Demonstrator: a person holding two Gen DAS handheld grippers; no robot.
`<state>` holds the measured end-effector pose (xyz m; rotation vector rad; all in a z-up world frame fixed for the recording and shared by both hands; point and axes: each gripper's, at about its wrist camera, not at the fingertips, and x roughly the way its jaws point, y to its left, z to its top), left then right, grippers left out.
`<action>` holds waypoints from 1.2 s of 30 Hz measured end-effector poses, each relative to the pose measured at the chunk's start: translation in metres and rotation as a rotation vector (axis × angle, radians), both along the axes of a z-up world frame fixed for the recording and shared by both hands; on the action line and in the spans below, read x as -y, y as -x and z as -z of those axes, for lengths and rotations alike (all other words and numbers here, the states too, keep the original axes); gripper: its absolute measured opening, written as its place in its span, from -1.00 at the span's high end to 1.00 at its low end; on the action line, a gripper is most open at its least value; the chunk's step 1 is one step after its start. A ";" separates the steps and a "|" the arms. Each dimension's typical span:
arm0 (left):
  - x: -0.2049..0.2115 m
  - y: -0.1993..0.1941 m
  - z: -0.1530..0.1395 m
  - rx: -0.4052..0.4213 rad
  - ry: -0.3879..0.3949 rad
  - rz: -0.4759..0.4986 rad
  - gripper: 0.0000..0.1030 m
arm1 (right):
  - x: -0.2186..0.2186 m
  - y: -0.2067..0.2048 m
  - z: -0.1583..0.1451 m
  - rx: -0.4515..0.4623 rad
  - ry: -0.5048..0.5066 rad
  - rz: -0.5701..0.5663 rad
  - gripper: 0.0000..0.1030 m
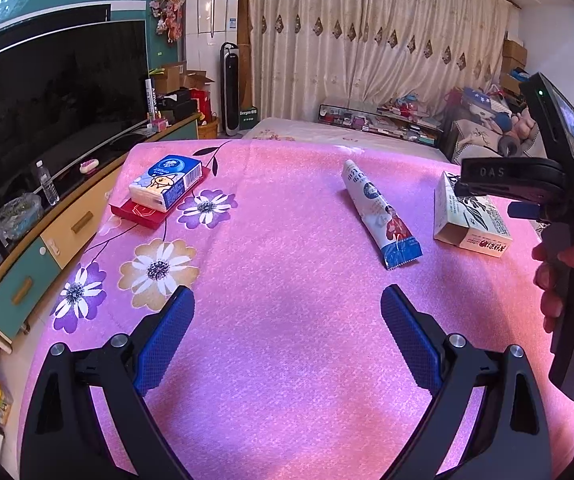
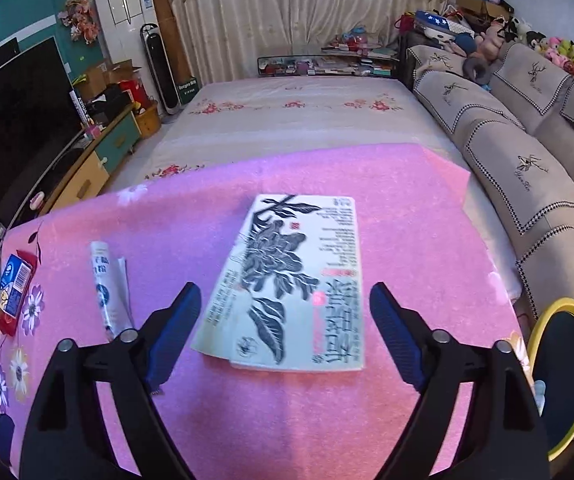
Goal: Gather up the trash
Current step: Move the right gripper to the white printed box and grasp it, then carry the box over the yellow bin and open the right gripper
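Two tools [image 1: 287, 332] [image 2: 285, 332] open, one carton [image 2: 291, 284]

Pink cloth [image 1: 287, 220]: tube [image 1: 383, 216], cartons [image 2: 291, 284].

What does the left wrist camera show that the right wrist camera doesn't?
Only the left wrist view shows the left gripper, open over bare cloth, and the person's hand on the right tool's handle. Only the right wrist view shows the yellow-rimmed bin and the right gripper, open around the box. Both show the box, tube and tissue pack.
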<state>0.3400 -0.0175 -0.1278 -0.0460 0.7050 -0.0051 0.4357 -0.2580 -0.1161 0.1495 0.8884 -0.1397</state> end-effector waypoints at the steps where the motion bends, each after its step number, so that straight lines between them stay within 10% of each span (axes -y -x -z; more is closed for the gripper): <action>1: 0.000 0.000 0.000 -0.002 0.001 -0.001 -0.80 | -0.003 -0.001 0.000 0.002 0.009 0.002 -0.66; 9: 0.000 0.001 0.000 -0.001 0.003 0.002 -0.80 | -0.020 -0.018 0.016 -0.067 0.143 0.019 -0.68; 22: 0.004 0.001 0.000 -0.006 0.002 0.027 -0.80 | 0.021 0.025 0.034 -0.012 0.047 -0.016 -0.68; 25: 0.005 0.001 0.000 0.000 0.002 0.034 -0.80 | 0.023 0.029 0.035 0.000 0.000 -0.062 -0.32; 36: 0.012 0.004 -0.002 0.018 -0.011 0.074 -0.80 | 0.066 0.112 -0.005 0.096 -0.124 -0.099 -0.32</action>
